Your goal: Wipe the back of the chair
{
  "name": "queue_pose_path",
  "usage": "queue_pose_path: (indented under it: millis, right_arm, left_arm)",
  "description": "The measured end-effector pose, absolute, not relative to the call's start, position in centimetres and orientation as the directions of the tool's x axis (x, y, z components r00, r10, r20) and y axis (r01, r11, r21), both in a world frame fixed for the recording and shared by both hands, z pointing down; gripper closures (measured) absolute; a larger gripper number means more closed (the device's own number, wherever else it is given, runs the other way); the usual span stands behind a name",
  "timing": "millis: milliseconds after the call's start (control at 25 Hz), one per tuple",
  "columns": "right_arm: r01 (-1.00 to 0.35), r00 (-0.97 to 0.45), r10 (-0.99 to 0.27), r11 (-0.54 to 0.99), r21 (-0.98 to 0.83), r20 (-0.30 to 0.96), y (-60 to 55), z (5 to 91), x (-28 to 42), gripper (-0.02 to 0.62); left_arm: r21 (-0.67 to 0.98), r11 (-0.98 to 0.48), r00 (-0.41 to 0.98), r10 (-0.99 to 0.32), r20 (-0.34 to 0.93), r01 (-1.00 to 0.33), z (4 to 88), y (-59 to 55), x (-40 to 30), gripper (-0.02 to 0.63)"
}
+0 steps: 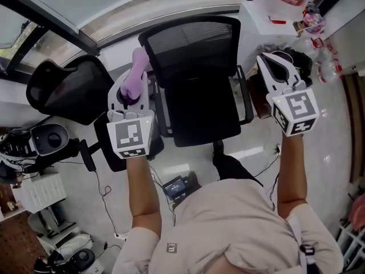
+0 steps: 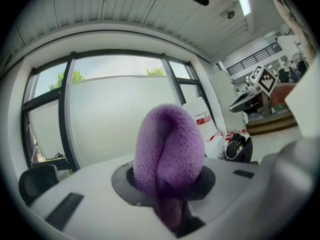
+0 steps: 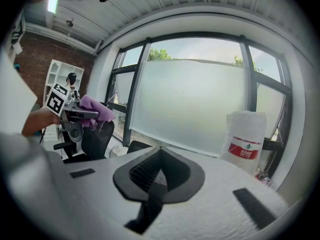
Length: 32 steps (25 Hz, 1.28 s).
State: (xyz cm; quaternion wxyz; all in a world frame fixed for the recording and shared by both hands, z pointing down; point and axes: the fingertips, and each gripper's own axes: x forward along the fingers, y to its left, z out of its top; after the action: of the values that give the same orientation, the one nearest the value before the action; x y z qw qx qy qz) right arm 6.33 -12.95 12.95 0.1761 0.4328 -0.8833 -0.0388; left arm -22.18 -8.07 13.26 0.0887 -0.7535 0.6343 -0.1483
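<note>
Chair (image 1: 197, 96): black, mesh-backed, standing on the floor in the middle of the head view, with its back (image 1: 188, 41) toward the window (image 1: 142, 4) and its seat toward the person. A second chair (image 1: 68, 87) stands to the left, just beside it.

Left gripper (image 1: 134, 91): held at the back's left edge and raised above it. Its fingers are closed tight on a folded purple cloth (image 2: 167, 149), and a thick pad of the cloth stands clear of the tips.

Right gripper (image 1: 272, 67): held off the chair's right side, near the armrest and apart from it. Its fingers are together, and its own view shows nothing between them.

Step in hand, as judged: bringing the cloth to the mesh; no contact is visible yet. To do it well, the protruding pad alone should meet the back, not the hard fingertips. Strokes should run across the top rail first, then downward in overlapping passes. Since the chair may roll or swivel under pressure, the free right gripper could brace the frame.
</note>
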Motion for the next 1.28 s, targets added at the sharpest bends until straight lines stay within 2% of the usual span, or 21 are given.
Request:
queue_pose_path:
  millis: [480, 880, 1280]
  right_arm:
    - [-0.763, -0.501, -0.755, 0.616, 0.194, 0.424, -19.9, 24.6, 9.0, 0.601]
    - [-0.765, -0.431, -0.698, 0.619, 0.18, 0.572, -21.8, 34.9, 13.8, 0.601]
    - [-0.78, -0.401, -0.676, 0.606, 0.157, 0.618, -22.8, 39.3, 16.7, 0.601]
  left_arm:
    - [-0.274, -0.056, 0.008, -0.985, 0.174, -0.96, 26.3, -20.3, -25.9, 0.529]
    - [-0.305, 0.057, -0.132, -0.964, 0.23, -0.951, 37.6, -28.6, -29.0, 0.529]
    - [-0.328, 0.073, -0.171, -0.945, 0.279, -0.942, 42.7, -32.4, -29.5, 0.529]
